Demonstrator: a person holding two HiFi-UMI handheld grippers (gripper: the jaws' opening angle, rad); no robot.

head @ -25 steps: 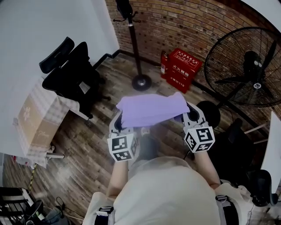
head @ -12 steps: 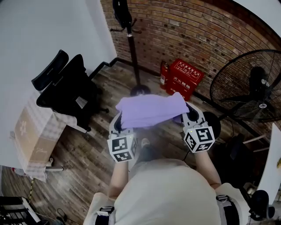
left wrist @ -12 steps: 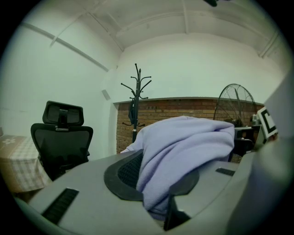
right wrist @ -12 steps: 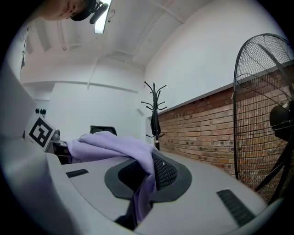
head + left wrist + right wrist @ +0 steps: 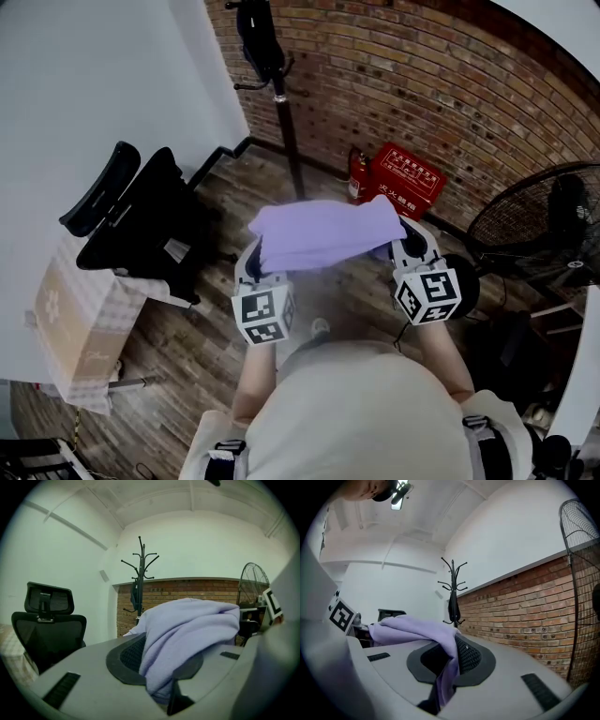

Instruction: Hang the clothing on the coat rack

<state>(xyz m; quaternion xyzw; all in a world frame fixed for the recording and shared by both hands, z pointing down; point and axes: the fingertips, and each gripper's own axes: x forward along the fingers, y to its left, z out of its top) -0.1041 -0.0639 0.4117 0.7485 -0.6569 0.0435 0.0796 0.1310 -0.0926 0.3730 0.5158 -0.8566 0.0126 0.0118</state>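
A lilac garment (image 5: 323,234) hangs stretched between my two grippers in the head view. My left gripper (image 5: 253,272) is shut on its left edge, where the cloth (image 5: 187,639) bunches out of the jaws. My right gripper (image 5: 405,246) is shut on the right edge, with a fold of the cloth (image 5: 447,667) pinched between the jaws. The black coat rack (image 5: 277,89) stands ahead by the brick wall, with a dark item hanging on it. It also shows as a coat rack (image 5: 140,581) in the left gripper view and a coat rack (image 5: 453,595) in the right gripper view.
A black office chair (image 5: 141,220) stands at the left. A red box (image 5: 403,178) and a fire extinguisher (image 5: 358,174) sit against the brick wall. A large floor fan (image 5: 553,234) is at the right. A cardboard box (image 5: 70,323) lies at the lower left.
The whole scene has shifted as the person walks toward the coat rack: its base has gone behind the garment. The grippers and garment keep the same hold.
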